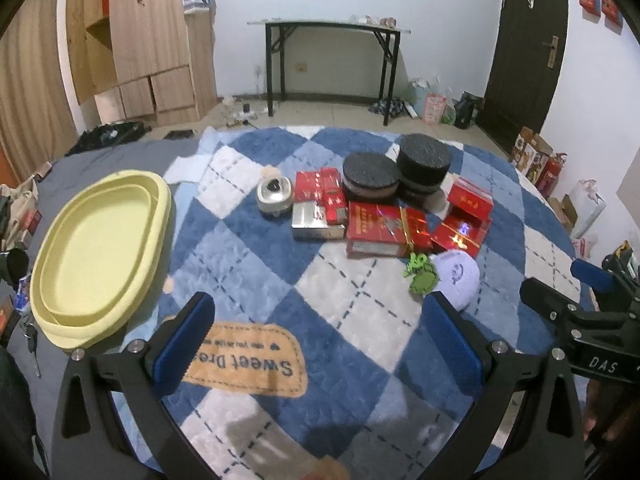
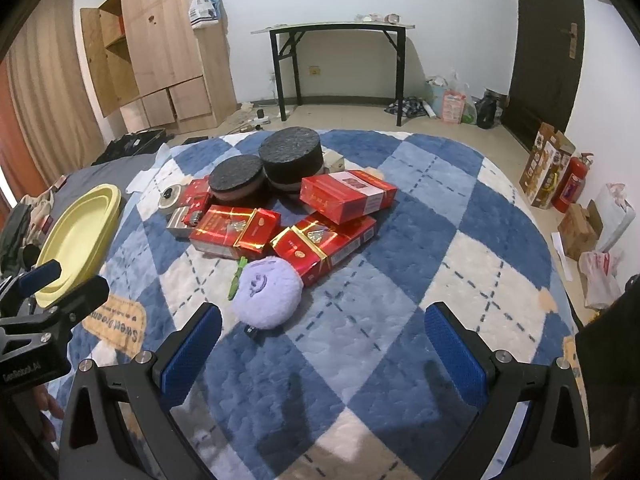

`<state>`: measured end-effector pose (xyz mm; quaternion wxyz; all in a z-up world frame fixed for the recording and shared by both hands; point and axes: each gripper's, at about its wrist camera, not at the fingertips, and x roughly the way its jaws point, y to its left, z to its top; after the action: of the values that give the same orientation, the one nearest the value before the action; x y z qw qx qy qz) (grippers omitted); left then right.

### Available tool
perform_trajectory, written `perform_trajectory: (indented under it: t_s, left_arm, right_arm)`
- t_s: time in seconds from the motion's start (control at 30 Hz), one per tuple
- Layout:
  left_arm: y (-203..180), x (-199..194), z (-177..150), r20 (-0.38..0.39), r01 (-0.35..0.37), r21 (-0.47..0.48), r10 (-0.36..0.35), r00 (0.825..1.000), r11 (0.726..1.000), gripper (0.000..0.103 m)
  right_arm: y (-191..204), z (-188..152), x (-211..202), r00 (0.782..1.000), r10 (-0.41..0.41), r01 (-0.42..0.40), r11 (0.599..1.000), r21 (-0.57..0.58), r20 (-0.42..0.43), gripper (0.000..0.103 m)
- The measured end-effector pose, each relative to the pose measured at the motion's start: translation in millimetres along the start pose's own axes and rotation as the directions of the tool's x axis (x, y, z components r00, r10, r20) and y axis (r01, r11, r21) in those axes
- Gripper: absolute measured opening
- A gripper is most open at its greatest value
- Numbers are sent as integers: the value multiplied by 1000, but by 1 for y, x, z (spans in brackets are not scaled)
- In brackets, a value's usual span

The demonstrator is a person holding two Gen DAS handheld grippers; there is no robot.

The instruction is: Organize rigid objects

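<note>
A heap of rigid things lies mid-rug: several red boxes (image 1: 384,230) (image 2: 346,192), two black round tins (image 1: 370,174) (image 2: 290,158), a silver box (image 1: 316,226) (image 2: 180,220) and a small round metal case (image 1: 273,194) (image 2: 170,196). A purple plush (image 2: 266,294) (image 1: 458,276) with a green toy (image 1: 422,274) rests in front of them. A yellow oval tray (image 1: 96,256) (image 2: 76,236) sits at the left. My left gripper (image 1: 320,344) and right gripper (image 2: 324,354) hover open over the rug, both short of the heap and holding nothing.
The blue-and-white checked rug (image 1: 340,320) (image 2: 440,240) covers a bed with a grey sheet (image 1: 100,160) at left. Beyond are a wooden wardrobe (image 1: 148,40), a black folding table (image 1: 332,52), a dark door (image 1: 528,40) and a fire extinguisher (image 2: 570,184) among boxes.
</note>
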<state>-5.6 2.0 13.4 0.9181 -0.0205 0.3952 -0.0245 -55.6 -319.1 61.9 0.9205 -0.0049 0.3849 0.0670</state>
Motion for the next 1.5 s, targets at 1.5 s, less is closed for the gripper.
perform_trajectory:
  t_s: [1.5]
  left_arm:
    - [40,40,32,-102,58,-72,-66,993,996,103]
  right_arm:
    - [-23,19,37,998,56,-56,998,-10,-20,103]
